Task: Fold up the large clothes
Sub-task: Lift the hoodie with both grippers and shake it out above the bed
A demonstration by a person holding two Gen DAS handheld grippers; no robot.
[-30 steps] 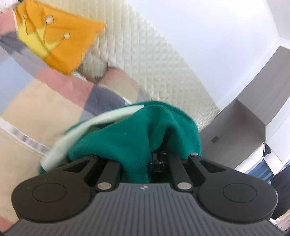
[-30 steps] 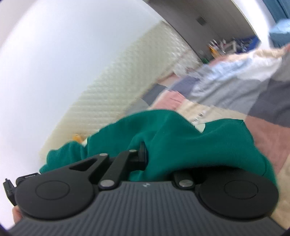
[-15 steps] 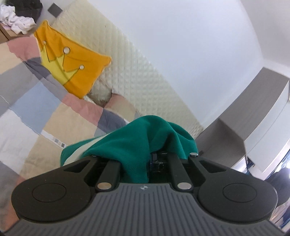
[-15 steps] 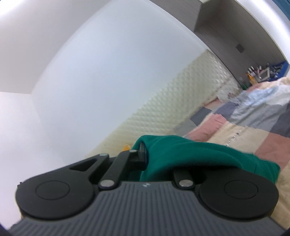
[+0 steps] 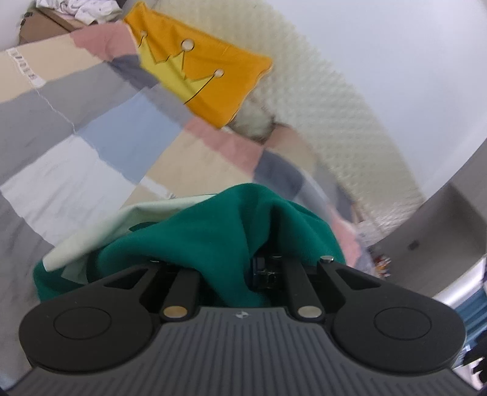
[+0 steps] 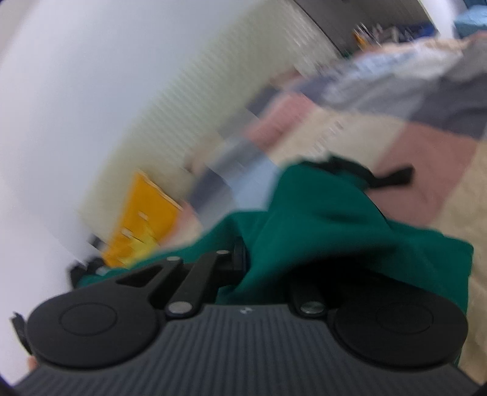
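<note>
A dark green garment (image 5: pixel 213 234) with a pale mint lining (image 5: pixel 121 231) hangs bunched over my left gripper (image 5: pixel 243 246). Its jaws are opening slightly, with the cloth still pinched between them and the fingertips hidden under it. In the blurred right wrist view the same green garment (image 6: pixel 319 219) drapes over my right gripper (image 6: pixel 264 256), which is shut on a fold of it. Only the left finger (image 6: pixel 239 256) of that gripper shows. Both grippers hold the garment above a patchwork bedspread (image 5: pixel 91 146).
An orange crown cushion (image 5: pixel 207 76) leans against the cream quilted headboard (image 5: pixel 334 115). A cardboard box (image 5: pixel 45 27) with white cloth sits at the top left. Grey cabinets (image 5: pixel 450 213) stand to the right. The bedspread (image 6: pixel 426 152) stretches to the right of the garment.
Both views have tipped down from the wall toward the bed. The left gripper has swung across the bed, bringing the cushion and more bedspread into sight. The garment stays in both grippers.
</note>
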